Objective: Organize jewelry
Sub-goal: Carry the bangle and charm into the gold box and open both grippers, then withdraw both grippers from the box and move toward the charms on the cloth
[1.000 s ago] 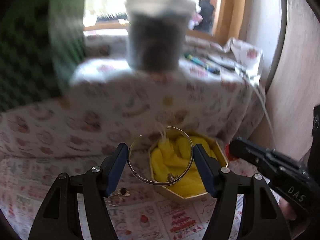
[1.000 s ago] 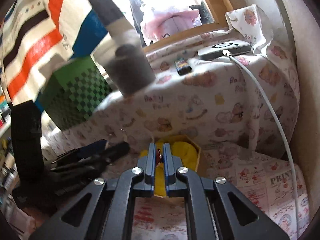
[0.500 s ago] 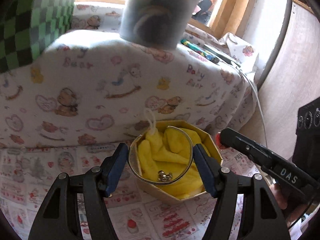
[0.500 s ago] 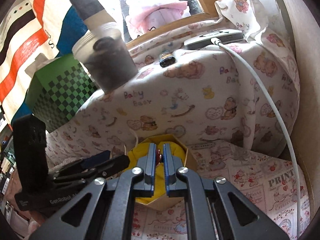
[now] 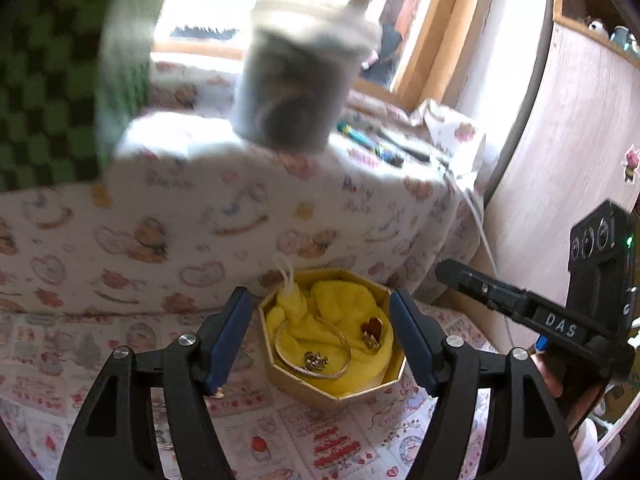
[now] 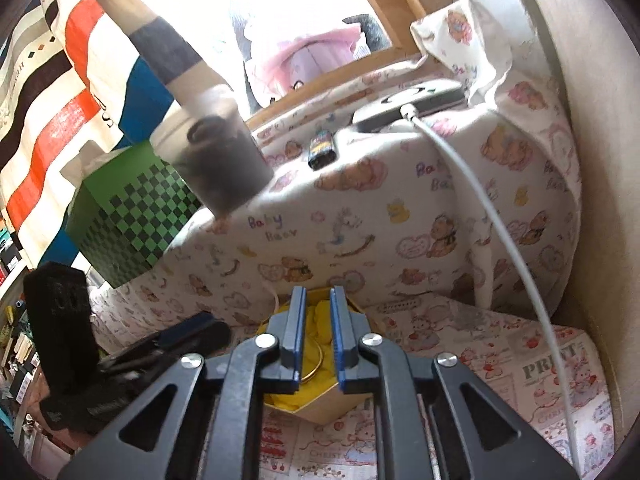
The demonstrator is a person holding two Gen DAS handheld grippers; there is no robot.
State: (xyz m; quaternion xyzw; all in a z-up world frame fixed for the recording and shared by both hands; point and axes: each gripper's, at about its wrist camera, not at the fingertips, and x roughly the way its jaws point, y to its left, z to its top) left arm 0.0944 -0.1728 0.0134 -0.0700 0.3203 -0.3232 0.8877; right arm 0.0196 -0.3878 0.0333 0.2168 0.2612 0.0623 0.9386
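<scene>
Left hand-held gripper (image 5: 320,340) opening, empty, over bangle (image 5: 312,350) in box (image 5: 340,390) — right hand-held gripper (image 6: 317,336) opening, empty.

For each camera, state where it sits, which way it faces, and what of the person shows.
Left wrist: on the left gripper, facing forward and down at the gold box holding a bangle; the right gripper and a bit of hand show at right.
Right wrist: on the right gripper, jaws opening with nothing between them, above the same box; left gripper at left.
Shared: box, bangle, grey cup, bear-print cloth.
</scene>
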